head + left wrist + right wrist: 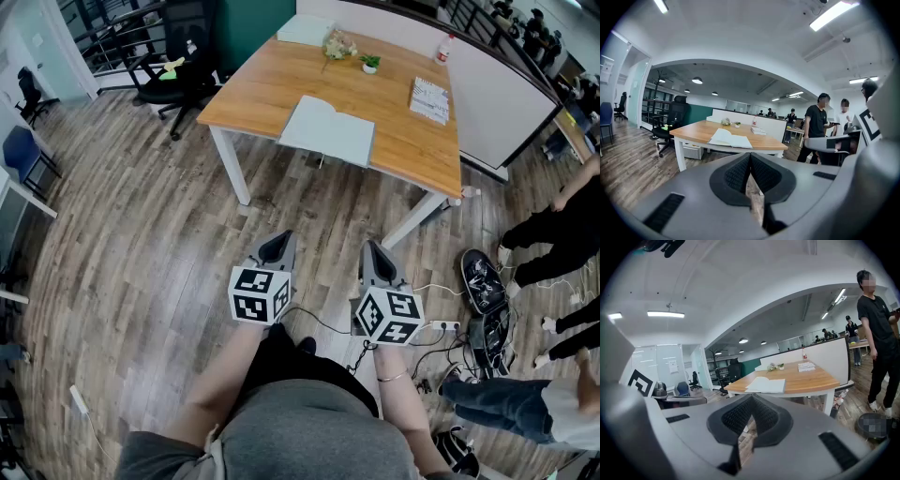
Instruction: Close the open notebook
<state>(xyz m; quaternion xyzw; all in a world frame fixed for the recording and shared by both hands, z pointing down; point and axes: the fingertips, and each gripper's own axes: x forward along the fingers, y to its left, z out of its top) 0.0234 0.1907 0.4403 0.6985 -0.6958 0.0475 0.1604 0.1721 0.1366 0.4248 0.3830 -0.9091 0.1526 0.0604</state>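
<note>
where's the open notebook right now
In the head view, top centre: the open white notebook lies at the near edge of the light wooden table.

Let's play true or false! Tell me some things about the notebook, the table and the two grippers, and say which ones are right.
1. The notebook lies open on the table. True.
2. The left gripper is holding the notebook. False: it is shut on nothing, well away from the table.
3. The right gripper is shut. True.
4. The chair stands at the table's right. False: in the head view it stands at the table's left.
5. A small plant stands on the table. True.
</note>
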